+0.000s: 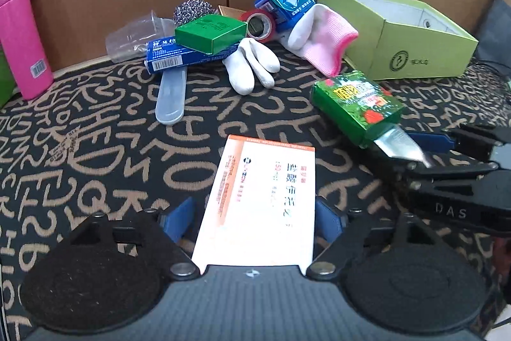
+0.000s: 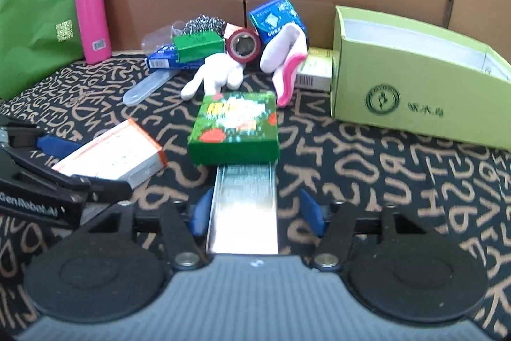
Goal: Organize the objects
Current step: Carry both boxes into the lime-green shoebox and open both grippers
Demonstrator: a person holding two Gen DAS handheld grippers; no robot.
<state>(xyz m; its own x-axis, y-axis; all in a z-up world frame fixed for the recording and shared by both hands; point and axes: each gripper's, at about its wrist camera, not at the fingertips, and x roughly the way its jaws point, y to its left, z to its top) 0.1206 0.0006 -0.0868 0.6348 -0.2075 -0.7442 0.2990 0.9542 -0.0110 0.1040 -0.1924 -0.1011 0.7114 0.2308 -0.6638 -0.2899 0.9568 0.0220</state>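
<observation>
My left gripper is shut on a white and orange medicine box, also seen in the right wrist view. My right gripper holds the silver inner tray that sticks out of a green box with red strawberries. The green box and tray also show in the left wrist view, with the right gripper behind them. A light green open cardboard box stands at the right.
At the back lies a pile: a small green box, a blue box, a red tape roll, white socks, a pink-cuffed sock, a blue carton, a clear case. A pink bottle and green bag stand left. A cardboard wall closes the back.
</observation>
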